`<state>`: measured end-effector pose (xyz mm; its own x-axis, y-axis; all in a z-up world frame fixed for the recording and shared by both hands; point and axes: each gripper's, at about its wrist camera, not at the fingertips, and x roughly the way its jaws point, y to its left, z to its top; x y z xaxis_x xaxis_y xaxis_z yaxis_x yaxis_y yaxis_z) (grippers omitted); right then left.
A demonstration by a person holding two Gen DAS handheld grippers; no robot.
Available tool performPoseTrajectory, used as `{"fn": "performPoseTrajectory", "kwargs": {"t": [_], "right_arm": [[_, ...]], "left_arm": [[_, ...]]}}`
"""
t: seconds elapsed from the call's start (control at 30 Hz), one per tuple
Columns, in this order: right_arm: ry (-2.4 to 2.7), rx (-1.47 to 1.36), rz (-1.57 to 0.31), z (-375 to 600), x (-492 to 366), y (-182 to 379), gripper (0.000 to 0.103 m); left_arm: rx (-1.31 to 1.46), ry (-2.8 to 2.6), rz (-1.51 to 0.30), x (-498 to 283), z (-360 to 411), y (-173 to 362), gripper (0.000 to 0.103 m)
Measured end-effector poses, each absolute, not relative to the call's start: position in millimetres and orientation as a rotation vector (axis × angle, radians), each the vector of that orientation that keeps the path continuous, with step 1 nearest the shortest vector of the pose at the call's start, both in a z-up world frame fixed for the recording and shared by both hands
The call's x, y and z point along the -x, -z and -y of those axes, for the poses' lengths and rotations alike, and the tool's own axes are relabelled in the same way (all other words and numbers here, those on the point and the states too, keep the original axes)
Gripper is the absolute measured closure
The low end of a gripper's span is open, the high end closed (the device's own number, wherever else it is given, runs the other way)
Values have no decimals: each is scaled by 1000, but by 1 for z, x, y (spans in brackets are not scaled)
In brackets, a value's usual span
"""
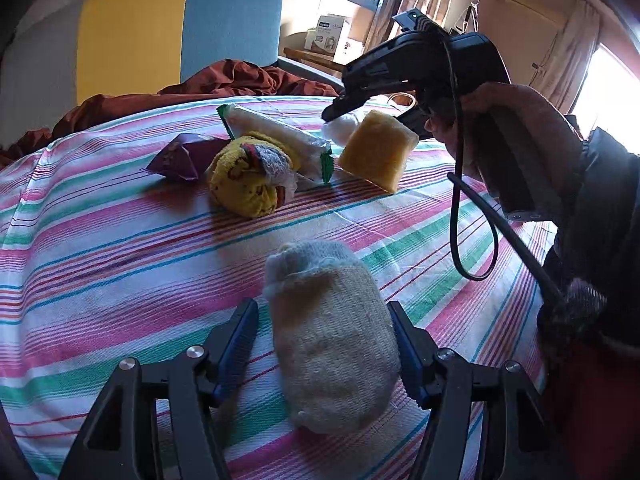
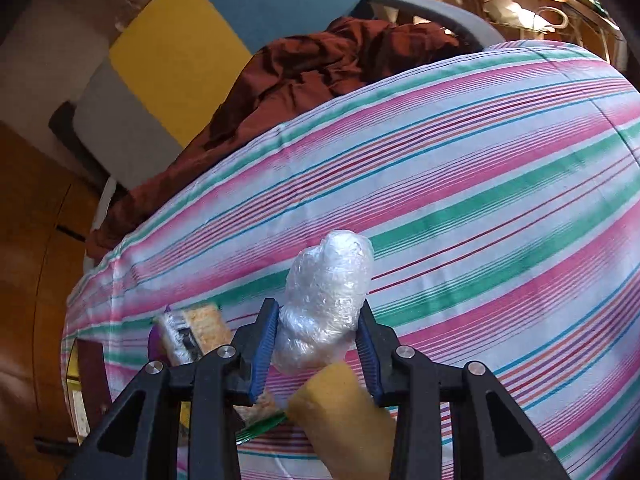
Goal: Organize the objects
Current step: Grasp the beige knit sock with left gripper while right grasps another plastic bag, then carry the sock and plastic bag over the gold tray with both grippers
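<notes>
I count six loose things on the striped cloth (image 1: pixel 120 248): one pale sock roll (image 1: pixel 332 340), one yellow sock ball (image 1: pixel 250 180), one purple packet (image 1: pixel 184 156), one long wafer pack (image 1: pixel 280 136), one yellow sponge (image 1: pixel 376 150) and one clear plastic wad (image 2: pixel 324 304).

My left gripper (image 1: pixel 324 344) has its jaws apart around the pale sock roll. The right pad touches the roll's side; the left pad stands off from it with cloth showing in the gap. The roll lies on the cloth, its grey end pointing away from the jaws.

My right gripper (image 2: pixel 318 344) is clamped on the plastic wad, both blue pads pressed into its sides. The wad sticks out past the fingertips, above the cloth. The sponge (image 2: pixel 344 412) sits just under the jaws, and the wafer pack (image 2: pixel 196 332) lies below the left finger.

Beyond the left jaws, the sock ball, packet and wafer pack crowd together, touching. The sponge stands just right of them, under the right gripper (image 1: pixel 340 110) and the hand (image 1: pixel 500 128) holding it. A black cable (image 1: pixel 460 200) hangs from that gripper.

Past the cloth's far edge lie a rumpled brown fabric (image 2: pixel 320 68) and a yellow-and-blue chair back (image 1: pixel 176 32).
</notes>
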<state>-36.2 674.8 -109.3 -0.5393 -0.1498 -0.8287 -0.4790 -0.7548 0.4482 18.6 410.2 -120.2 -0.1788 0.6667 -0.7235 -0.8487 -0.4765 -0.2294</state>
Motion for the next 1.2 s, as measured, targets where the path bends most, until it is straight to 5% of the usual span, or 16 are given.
{"fn": "performPoseTrajectory", "kwargs": {"t": [0.13,0.27,1.2], "right_arm": [[-2402,1442,-904,-661,43,113,67],[-2355,1457,-829,-663,46,117,67],[-2607,1285,-560,-575,35,28,68]], "left_arm": [[983,-1846,-273,-19,-408,118,52],[971,-1861,-304,-30,-401,115,55],[961,-2033,-231,-29,-308,52,56]]}}
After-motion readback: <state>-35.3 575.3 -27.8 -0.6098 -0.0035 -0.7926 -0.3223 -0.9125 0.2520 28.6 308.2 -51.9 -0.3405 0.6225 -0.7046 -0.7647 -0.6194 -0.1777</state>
